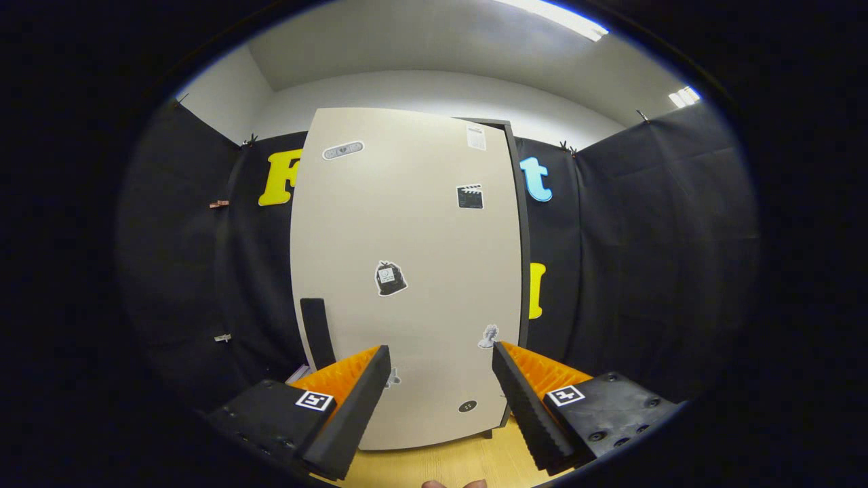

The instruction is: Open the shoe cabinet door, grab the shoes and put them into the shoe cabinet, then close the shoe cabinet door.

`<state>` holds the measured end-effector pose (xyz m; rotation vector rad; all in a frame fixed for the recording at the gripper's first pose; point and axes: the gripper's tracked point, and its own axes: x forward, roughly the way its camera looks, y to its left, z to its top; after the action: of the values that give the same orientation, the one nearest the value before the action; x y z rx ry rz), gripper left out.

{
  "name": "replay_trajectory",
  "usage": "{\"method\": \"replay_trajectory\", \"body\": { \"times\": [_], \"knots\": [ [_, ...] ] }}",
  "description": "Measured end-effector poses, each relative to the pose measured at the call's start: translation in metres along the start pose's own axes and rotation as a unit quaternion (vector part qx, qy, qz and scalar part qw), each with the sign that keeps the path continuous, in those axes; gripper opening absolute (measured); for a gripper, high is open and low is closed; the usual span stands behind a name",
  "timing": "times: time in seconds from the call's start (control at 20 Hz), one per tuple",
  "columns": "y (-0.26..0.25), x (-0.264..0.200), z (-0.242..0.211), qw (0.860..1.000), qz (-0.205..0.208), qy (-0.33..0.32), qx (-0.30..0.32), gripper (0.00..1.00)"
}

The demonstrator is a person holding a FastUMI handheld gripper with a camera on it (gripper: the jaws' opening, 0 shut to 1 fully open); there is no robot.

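A tall beige shoe cabinet door [407, 271] stands straight ahead of me, dotted with several small stickers. A dark vertical handle [317, 332] sits low on its left edge, just above my left finger. A thin dark strip of the cabinet frame [523, 237] shows along the door's right side. My gripper [441, 359] is open, its two fingers spread wide with nothing between them, pointing at the lower part of the door and a short way from it.
Black cloth booth walls [651, 257] close in on both sides and behind the cabinet. A light wooden floor [441, 464] lies below the fingers. A fingertip [451, 484] of a person's hand peeks in at the very bottom.
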<state>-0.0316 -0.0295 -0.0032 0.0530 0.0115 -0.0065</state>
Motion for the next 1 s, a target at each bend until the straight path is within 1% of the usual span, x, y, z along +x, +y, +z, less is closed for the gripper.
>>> {"method": "replay_trajectory", "body": {
  "times": [0.2, 0.3, 0.6, 1.0],
  "knots": [
    [-0.003, 0.0, -0.003, 1.0, -0.003, -0.003, -0.008, 0.98],
    [0.001, 0.002, -0.005, 1.0, 0.005, -0.003, -0.007, 0.98],
    [-0.007, 0.004, -0.008, 1.0, -0.013, 0.001, -0.02, 0.98],
    [-0.002, 0.006, -0.01, 1.0, -0.013, 0.003, -0.018, 0.97]
  ]
}}
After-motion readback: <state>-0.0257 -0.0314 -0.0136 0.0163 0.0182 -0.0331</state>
